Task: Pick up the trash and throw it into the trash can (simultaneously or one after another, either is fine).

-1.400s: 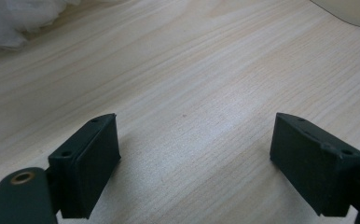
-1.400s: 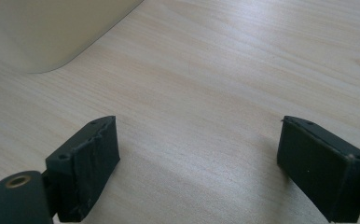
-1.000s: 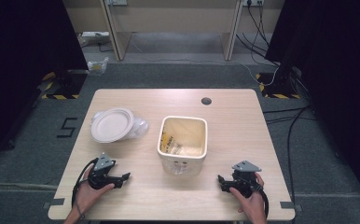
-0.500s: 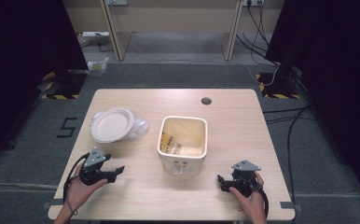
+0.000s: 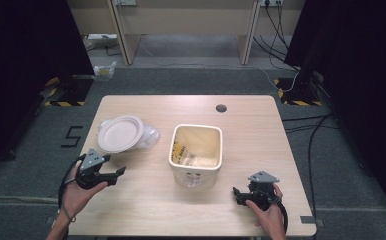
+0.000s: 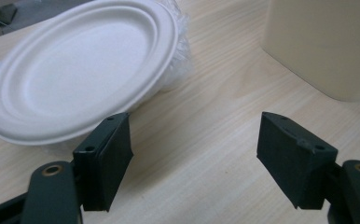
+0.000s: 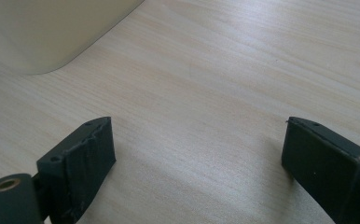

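Note:
A stack of white paper plates point(image 5: 120, 133) in clear plastic wrap lies at the table's left. In the left gripper view the plates point(image 6: 75, 70) sit just beyond the left jaw. A cream square bin point(image 5: 196, 150) stands mid-table with some yellow-printed wrapping inside. My left gripper point(image 5: 119, 172) hovers near the table's front left corner, pointing right toward the bin. Its jaws point(image 6: 194, 135) have just been closing a little but stand open with nothing between them. My right gripper point(image 5: 235, 193) rests at the front right, open point(image 7: 199, 135) over bare wood, with the bin's corner point(image 7: 43, 32) ahead.
A dark round cable hole point(image 5: 221, 108) sits near the table's far edge. Bare wood point(image 5: 146, 200) lies in front of the bin between the two hands. Cables point(image 5: 311, 135) trail over the floor to the right of the table.
My left hand has risen off the table and drifted left, nearer the plates, with its jaws slightly narrower. The right hand has stayed put.

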### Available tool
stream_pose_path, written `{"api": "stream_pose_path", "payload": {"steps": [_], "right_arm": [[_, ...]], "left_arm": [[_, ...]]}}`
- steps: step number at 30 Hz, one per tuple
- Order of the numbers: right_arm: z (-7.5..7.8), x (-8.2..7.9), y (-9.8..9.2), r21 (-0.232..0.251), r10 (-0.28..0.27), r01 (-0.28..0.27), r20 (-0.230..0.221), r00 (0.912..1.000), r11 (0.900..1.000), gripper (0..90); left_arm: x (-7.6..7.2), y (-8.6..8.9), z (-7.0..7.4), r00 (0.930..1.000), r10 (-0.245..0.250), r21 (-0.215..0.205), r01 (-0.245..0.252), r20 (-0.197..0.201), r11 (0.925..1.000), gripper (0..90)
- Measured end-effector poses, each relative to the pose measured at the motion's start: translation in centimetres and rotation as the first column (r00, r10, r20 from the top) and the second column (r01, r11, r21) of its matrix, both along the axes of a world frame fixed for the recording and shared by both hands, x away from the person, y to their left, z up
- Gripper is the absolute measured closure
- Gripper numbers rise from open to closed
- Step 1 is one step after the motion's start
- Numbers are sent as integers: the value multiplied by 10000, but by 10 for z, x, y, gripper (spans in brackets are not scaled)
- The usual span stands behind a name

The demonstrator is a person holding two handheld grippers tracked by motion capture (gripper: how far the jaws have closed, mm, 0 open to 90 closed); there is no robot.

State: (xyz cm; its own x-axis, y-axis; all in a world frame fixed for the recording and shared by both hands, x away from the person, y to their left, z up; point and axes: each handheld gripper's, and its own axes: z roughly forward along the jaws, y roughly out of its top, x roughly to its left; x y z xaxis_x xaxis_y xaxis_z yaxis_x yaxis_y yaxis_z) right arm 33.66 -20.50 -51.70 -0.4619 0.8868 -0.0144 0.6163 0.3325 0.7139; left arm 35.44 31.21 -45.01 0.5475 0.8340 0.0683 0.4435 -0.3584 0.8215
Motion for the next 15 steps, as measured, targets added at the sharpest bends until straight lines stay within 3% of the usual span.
{"api": "stream_pose_path", "payload": {"steps": [15], "right_arm": [[0, 1, 1, -15, -6, 6, -28, 10000, 10000, 90]], "left_arm": [[35, -10, 7, 9997, 73, 518, -85, 218, 9986, 306]]}}
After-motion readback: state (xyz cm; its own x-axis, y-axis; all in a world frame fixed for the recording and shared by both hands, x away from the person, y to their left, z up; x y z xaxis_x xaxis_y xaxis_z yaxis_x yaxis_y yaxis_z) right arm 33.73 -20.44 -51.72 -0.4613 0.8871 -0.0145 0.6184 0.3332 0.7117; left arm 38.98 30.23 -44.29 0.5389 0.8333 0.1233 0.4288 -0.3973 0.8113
